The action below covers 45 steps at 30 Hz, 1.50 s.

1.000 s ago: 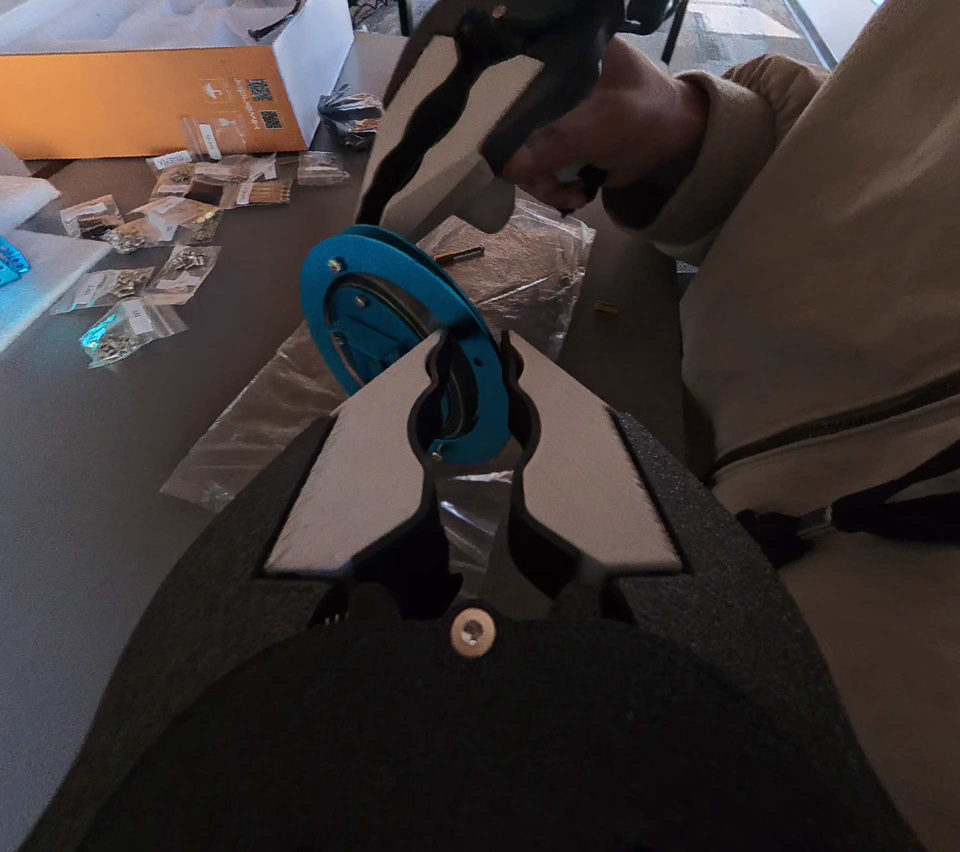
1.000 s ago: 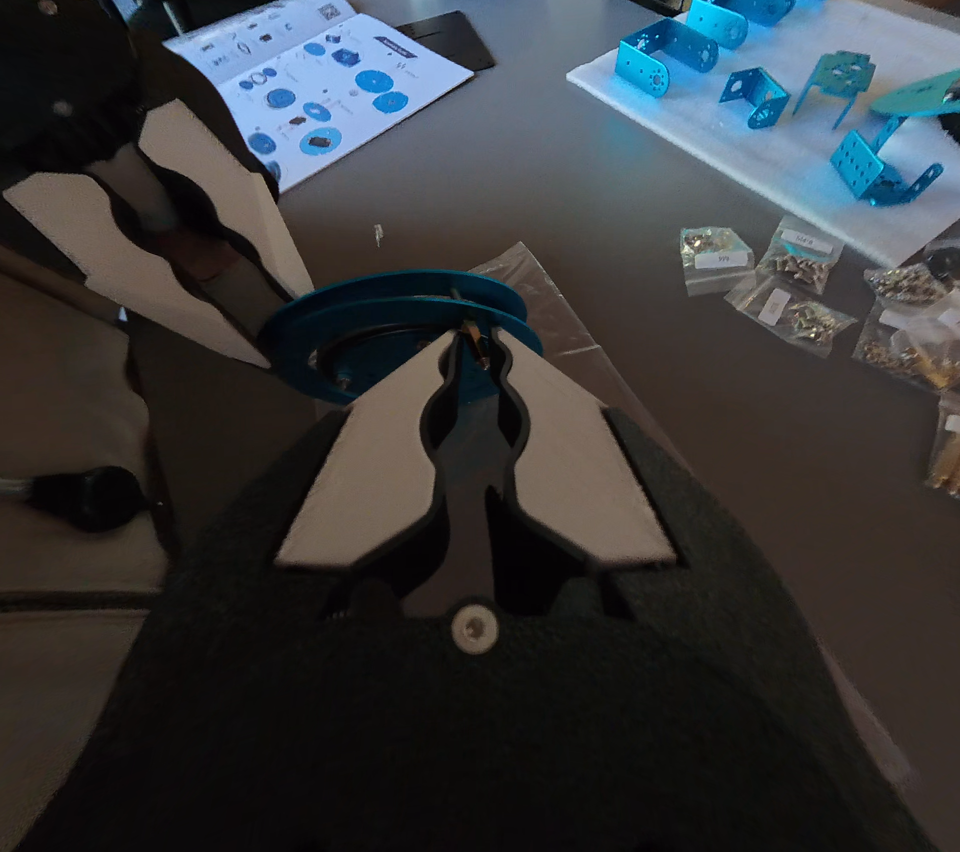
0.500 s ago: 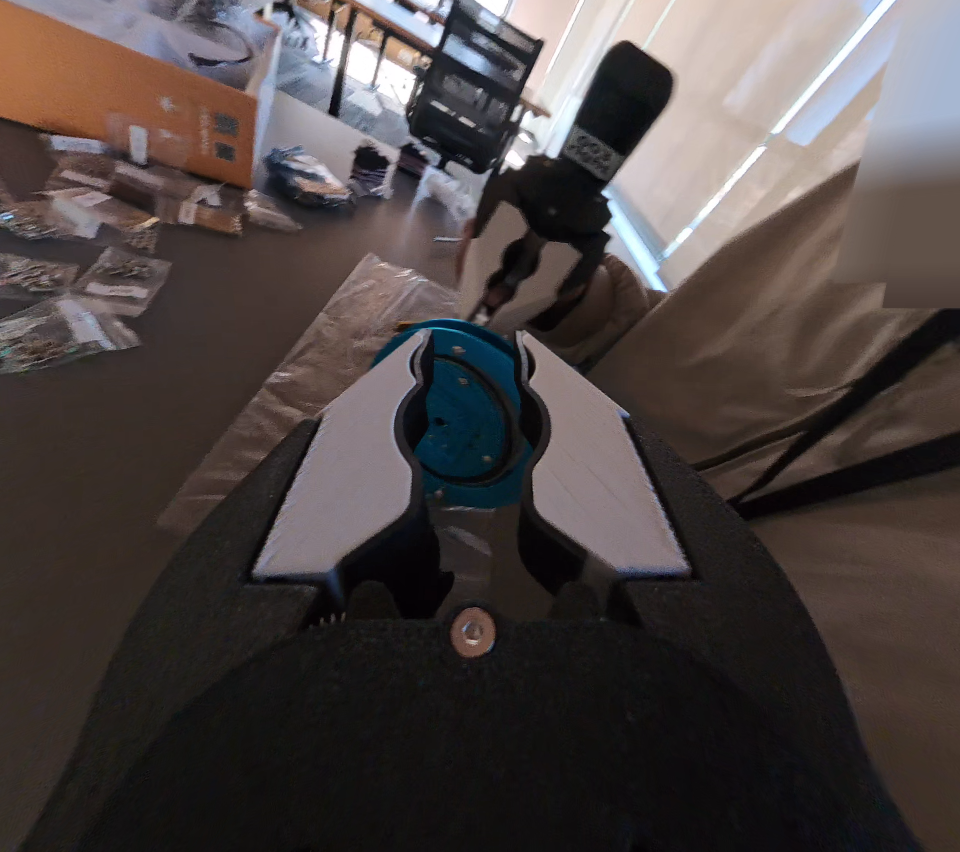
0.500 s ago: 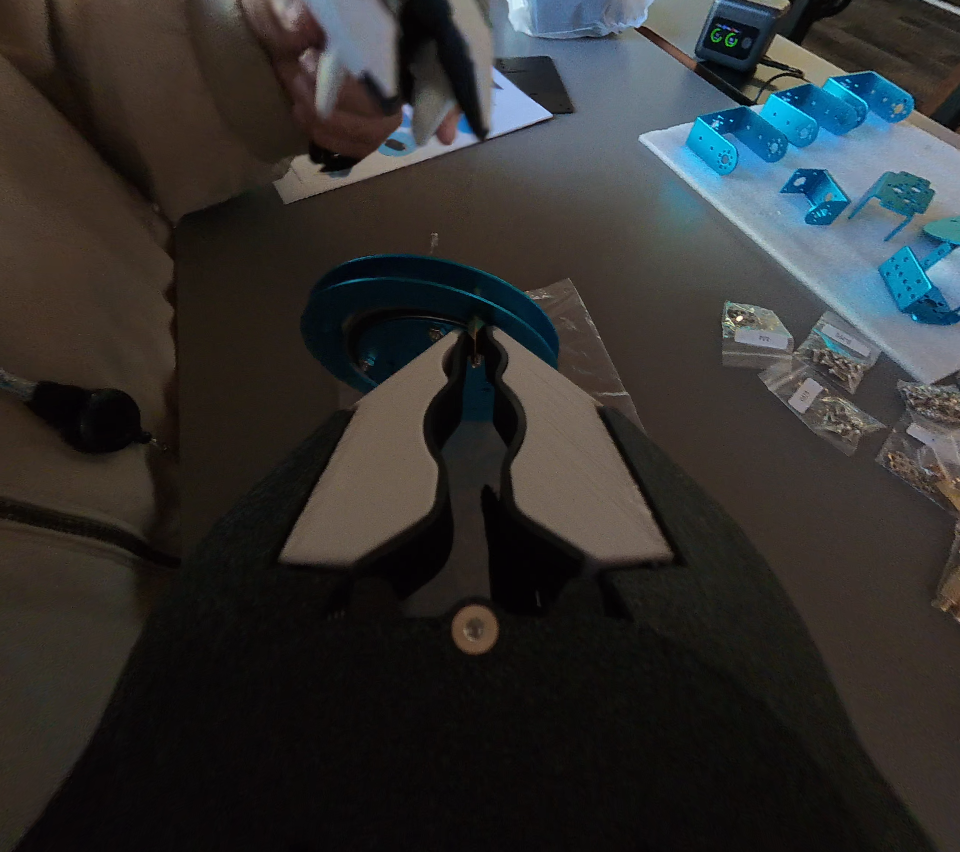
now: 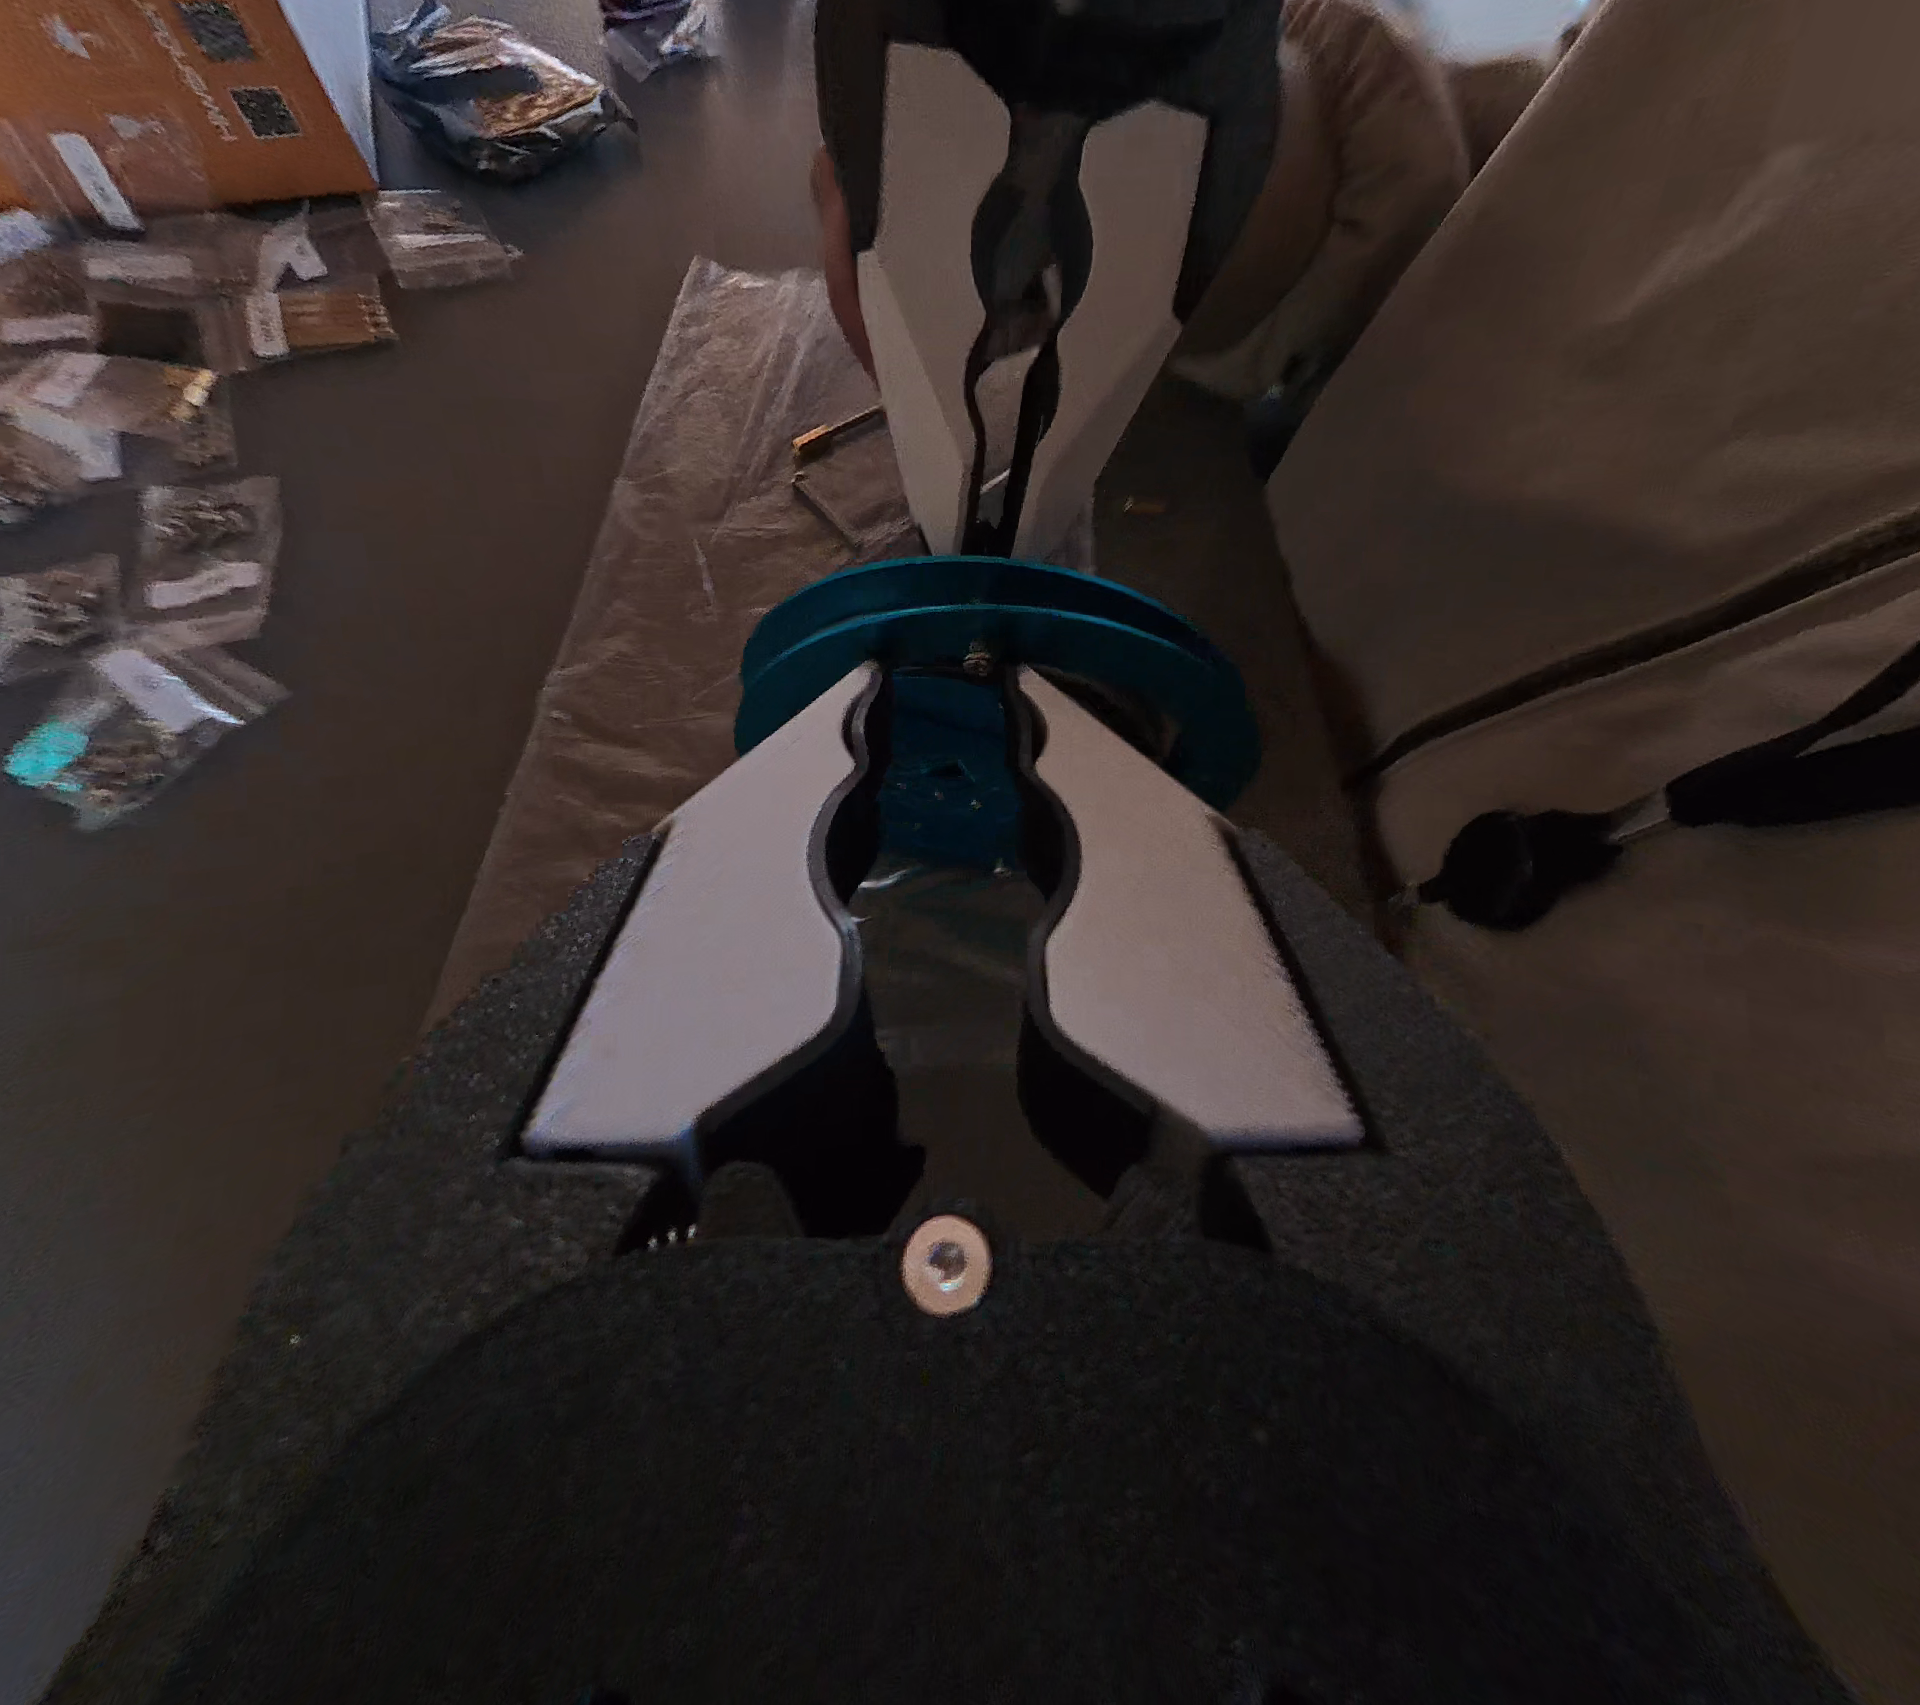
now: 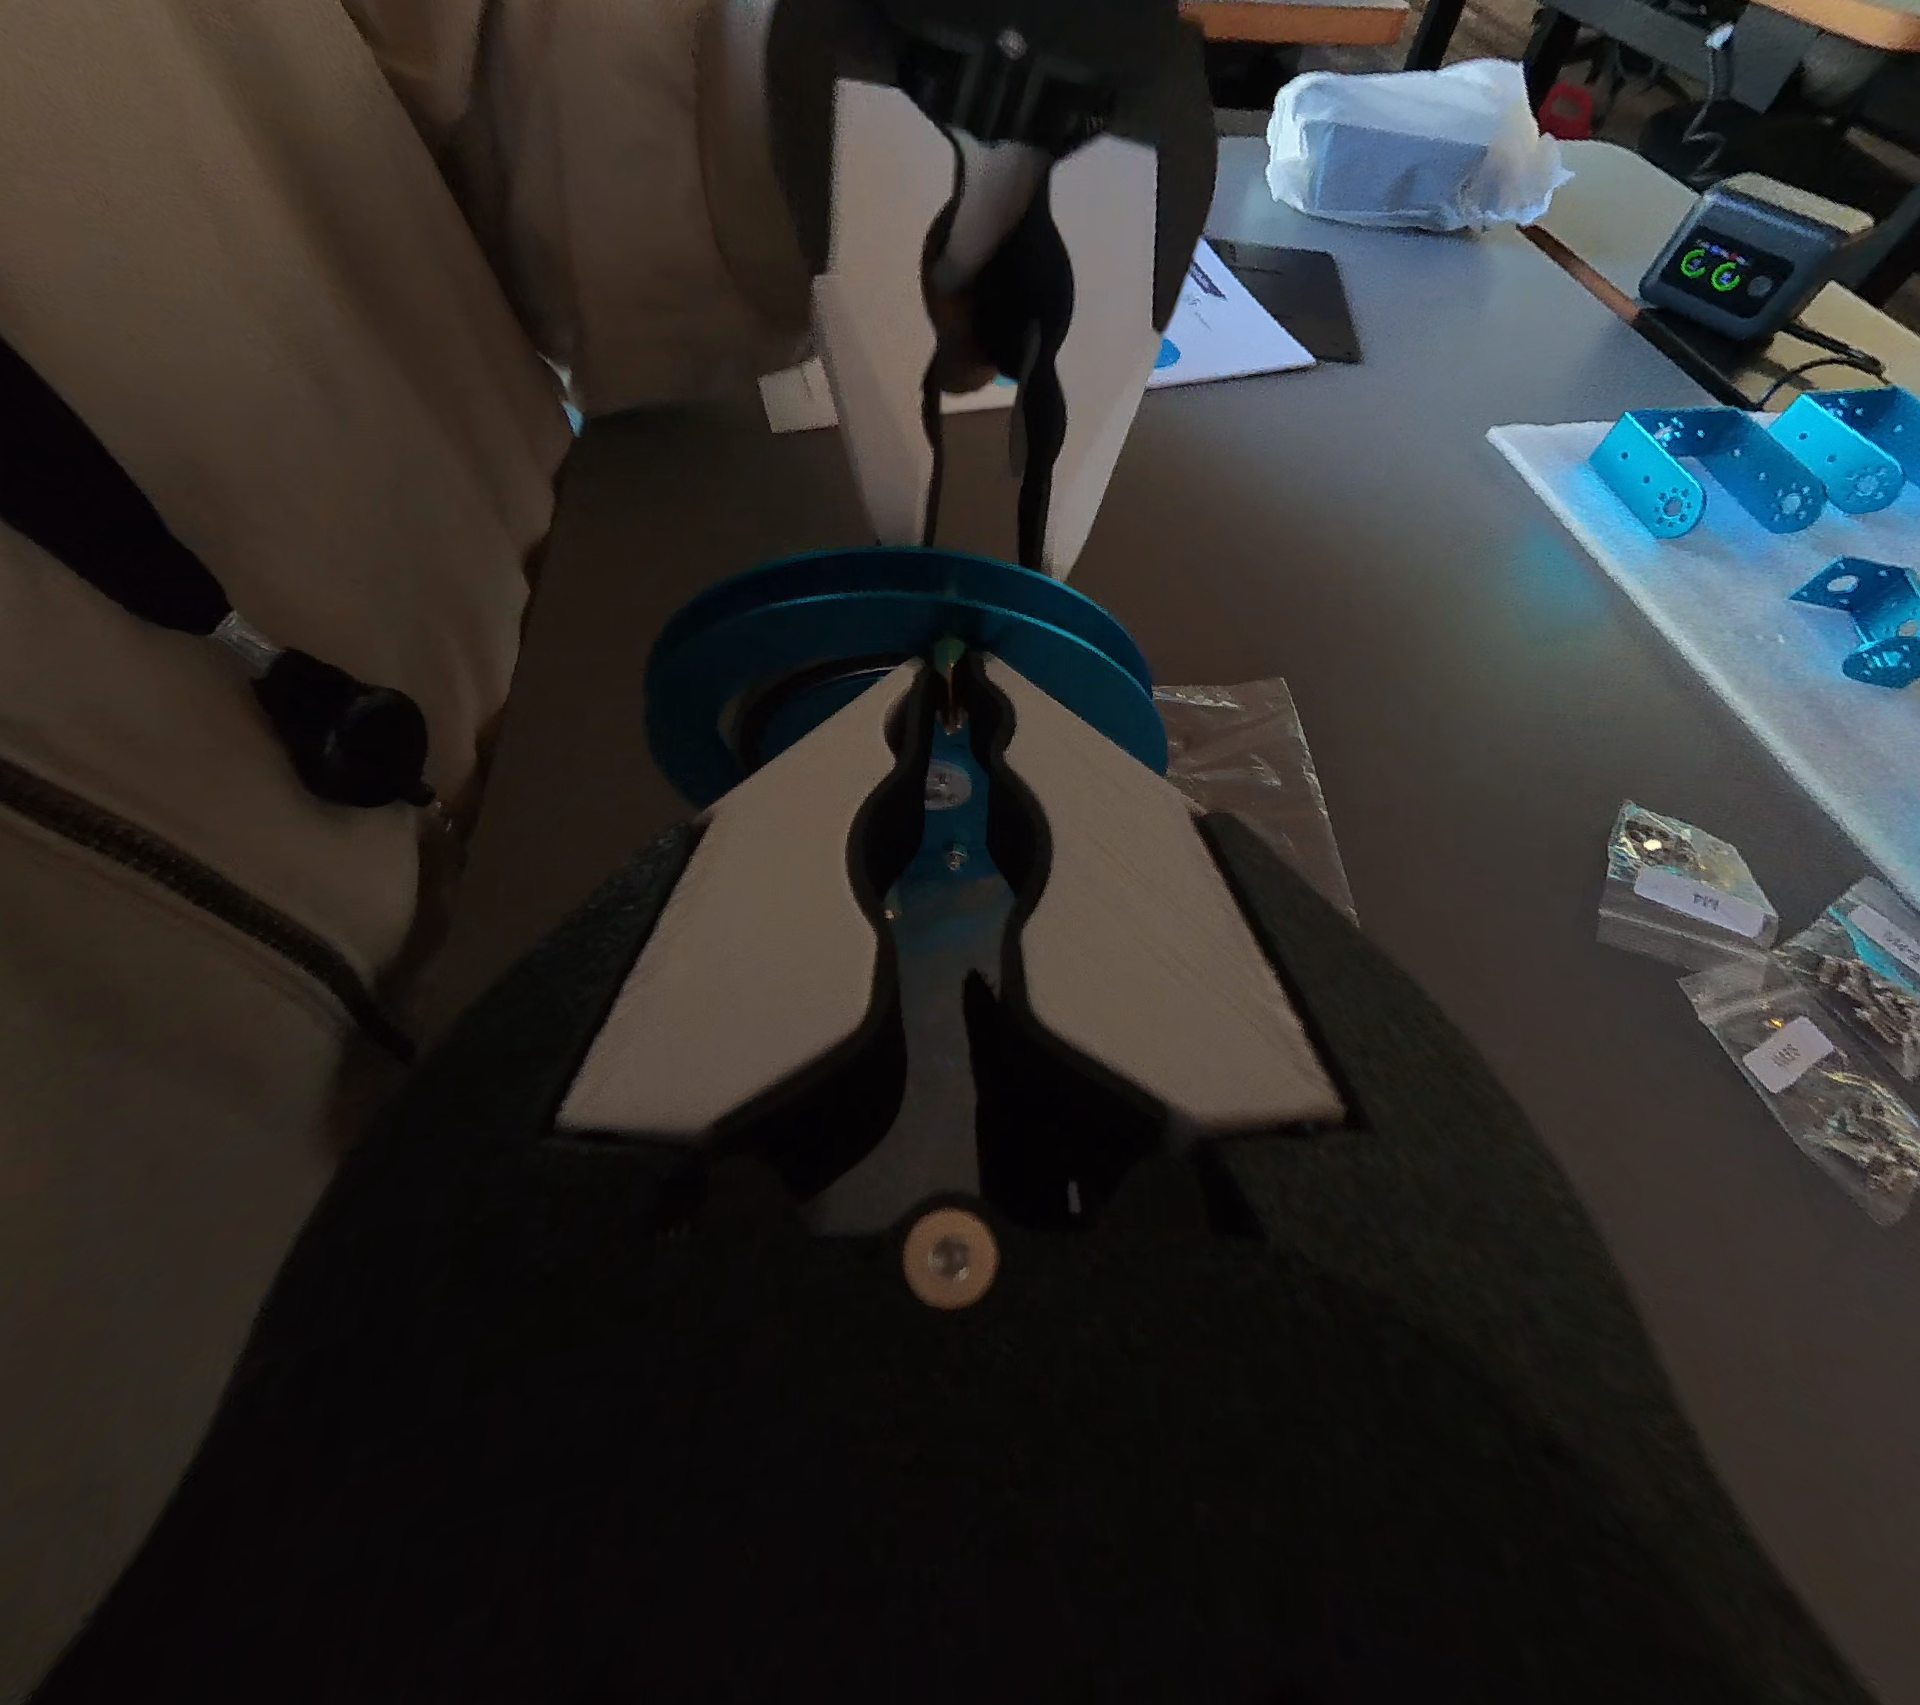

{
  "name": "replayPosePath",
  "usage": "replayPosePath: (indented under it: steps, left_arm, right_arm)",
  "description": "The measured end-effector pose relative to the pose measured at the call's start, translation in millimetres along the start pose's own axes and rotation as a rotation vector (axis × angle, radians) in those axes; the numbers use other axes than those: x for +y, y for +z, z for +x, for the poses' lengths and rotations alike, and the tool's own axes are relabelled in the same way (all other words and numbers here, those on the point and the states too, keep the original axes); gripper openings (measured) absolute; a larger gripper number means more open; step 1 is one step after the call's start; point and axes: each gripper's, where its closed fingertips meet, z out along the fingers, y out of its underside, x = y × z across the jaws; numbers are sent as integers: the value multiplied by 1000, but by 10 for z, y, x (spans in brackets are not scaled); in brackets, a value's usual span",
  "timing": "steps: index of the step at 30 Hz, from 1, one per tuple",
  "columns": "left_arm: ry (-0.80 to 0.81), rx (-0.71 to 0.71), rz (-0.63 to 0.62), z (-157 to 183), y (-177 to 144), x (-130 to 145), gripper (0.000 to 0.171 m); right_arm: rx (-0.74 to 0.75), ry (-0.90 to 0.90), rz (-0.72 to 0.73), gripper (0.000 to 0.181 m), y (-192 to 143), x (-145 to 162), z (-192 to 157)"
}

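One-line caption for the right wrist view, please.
Right gripper pinches a small brass-coloured pin at the rim of a blue double-disc assembly, with the left gripper opposite.

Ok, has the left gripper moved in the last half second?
Yes. In the right wrist view the left gripper has dropped from above the booklet to the blue wheel's far rim.

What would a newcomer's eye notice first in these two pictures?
First comes the blue double-disc assembly at the centre, gripped from opposite sides: the left gripper closes on its near edge, and the right gripper pinches a small brass-coloured pin at the other rim. Next come the bright blue metal brackets on a white foam sheet at the right, and the orange box at the far left above small hardware bags.
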Motion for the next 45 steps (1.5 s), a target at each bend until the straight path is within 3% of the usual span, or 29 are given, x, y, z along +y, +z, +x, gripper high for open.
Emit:
replayPosePath:
  steps: [6,8,13,20,23,25,30,35,38,42,45]
  left_arm:
    - [242,-215,-226,-67,7,8,16]
    - [343,-301,-266,-96,3,9,11]
    - [634,-498,-406,-157,21,35,4]
    - [789,-561,-525,-216,13,38,3]
    - [750,-547,-494,-209,40,18,3]
    - [698,-489,-472,-188,62,6,3]
    - [522,-225,-470,-133,89,-7,2]
    - [251,70,-547,-110,74,23,3]
    - [125,193,-604,-92,60,30,3]
    - [-39,326,-656,0,81,5,3]
    - [-215,417,-666,14,92,-19,3]
  right_arm:
    - [199,-142,-231,4,3,10,74]
    - [245,-103,-242,4,11,14,107]
    - [152,35,-170,4,9,1,99]
    - [114,63,-159,4,18,0,126]
    - [128,96,-127,4,-13,15,125]
    - [198,27,-126,9,-64,11,130]
    - [410,-218,-289,33,-131,71,85]
    - [582,-530,-393,24,-94,75,47]
    - [638,-610,-469,28,-91,162,121]
    - [694,-695,-529,7,-112,68,172]
    - [728,-794,-598,6,-132,83,217]
